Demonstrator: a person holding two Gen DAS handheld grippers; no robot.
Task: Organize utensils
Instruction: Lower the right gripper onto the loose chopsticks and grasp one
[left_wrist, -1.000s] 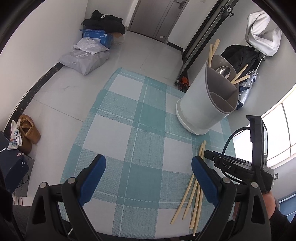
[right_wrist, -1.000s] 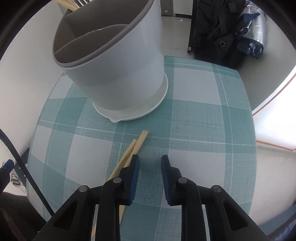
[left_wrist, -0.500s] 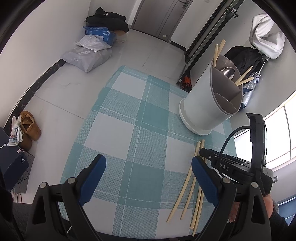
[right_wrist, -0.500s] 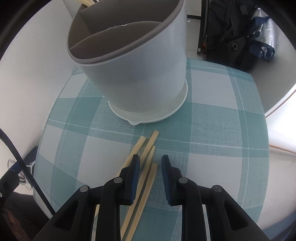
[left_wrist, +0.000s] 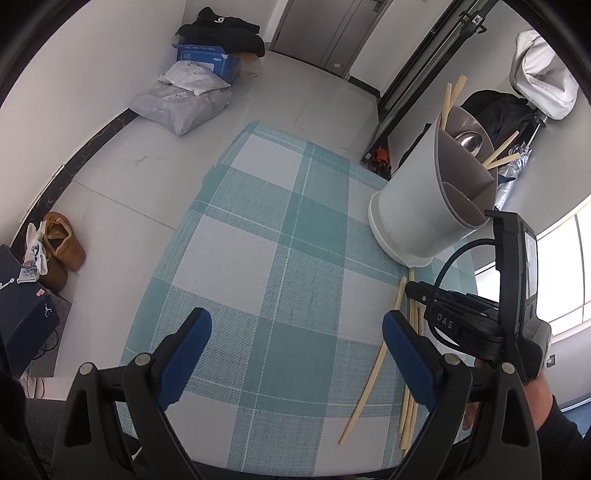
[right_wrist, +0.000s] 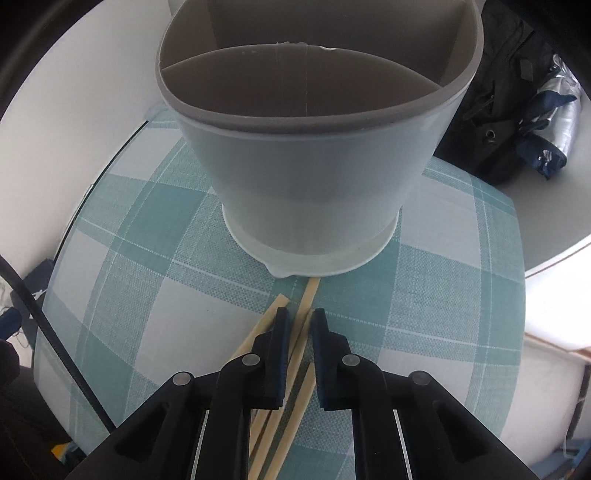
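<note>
Looking from the left wrist: left gripper (left_wrist: 291, 354) hanging wide open over the checked teal cloth (left_wrist: 280, 258) on the counter, nothing between its blue pads. Far right, white utensil holder (left_wrist: 417, 206) standing on the cloth, already carrying a spoon (left_wrist: 470, 141) and several chopsticks (left_wrist: 451, 96) in its far compartments; near compartment apparently empty. Loose chopsticks (left_wrist: 373, 369) lying fanned on the cloth near the right edge, running from the holder's base toward the near side, so sorting judged partly done with this bundle left. Right gripper seen from the side, low over those sticks, held by a hand (left_wrist: 535, 391) in a dark sleeve. Beyond the counter: pale tiled floor, grey parcel bags (left_wrist: 184, 107) and a blue box (left_wrist: 207, 59) by the far wall, brown shoes (left_wrist: 61, 243) at left, a door at the far end, bright window at right

Switching to the right wrist: right gripper (right_wrist: 298, 321) pointing steeply down, jaws narrow and closing, one chopstick (right_wrist: 306, 314) running between the pads, though contact not clear; others lying just left. Holder looming directly ahead, its base just beyond the stick tips, grey divided interior empty in the near section. Dark bags (right_wrist: 517, 110) on the floor at far right
</note>
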